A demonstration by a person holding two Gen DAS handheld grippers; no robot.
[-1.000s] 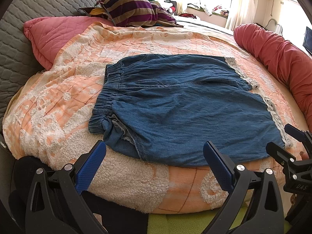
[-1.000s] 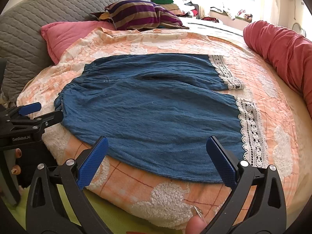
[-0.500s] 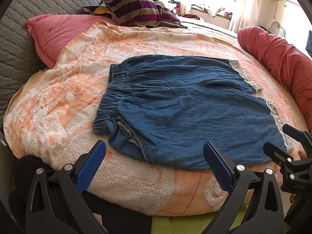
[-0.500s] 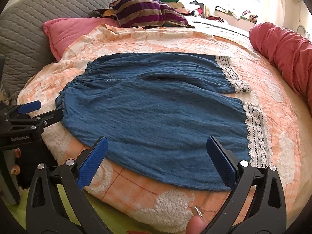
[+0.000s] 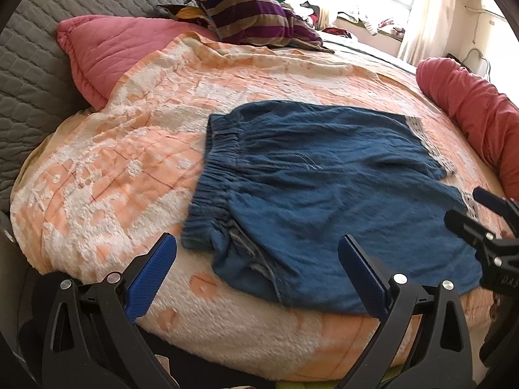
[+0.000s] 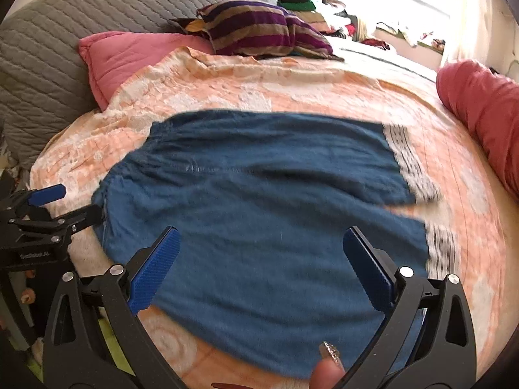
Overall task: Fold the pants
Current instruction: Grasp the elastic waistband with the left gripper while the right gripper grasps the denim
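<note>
Blue pants (image 5: 324, 201) lie flat on the orange bedspread (image 5: 129, 149), waistband toward the pink pillow (image 5: 113, 52). Left gripper (image 5: 256, 275) and right gripper (image 6: 259, 265) both spread wide, empty. Fabric looks light, limp, likely to sag; grip waistband corner and lace hem. Right view motion-blurred; near edge partly hidden behind the fingers.

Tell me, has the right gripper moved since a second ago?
Yes. The right gripper has pushed forward over the bed: in its own view its fingers now overlap the blue pants, whose near hem sat ahead of them earlier.
</note>
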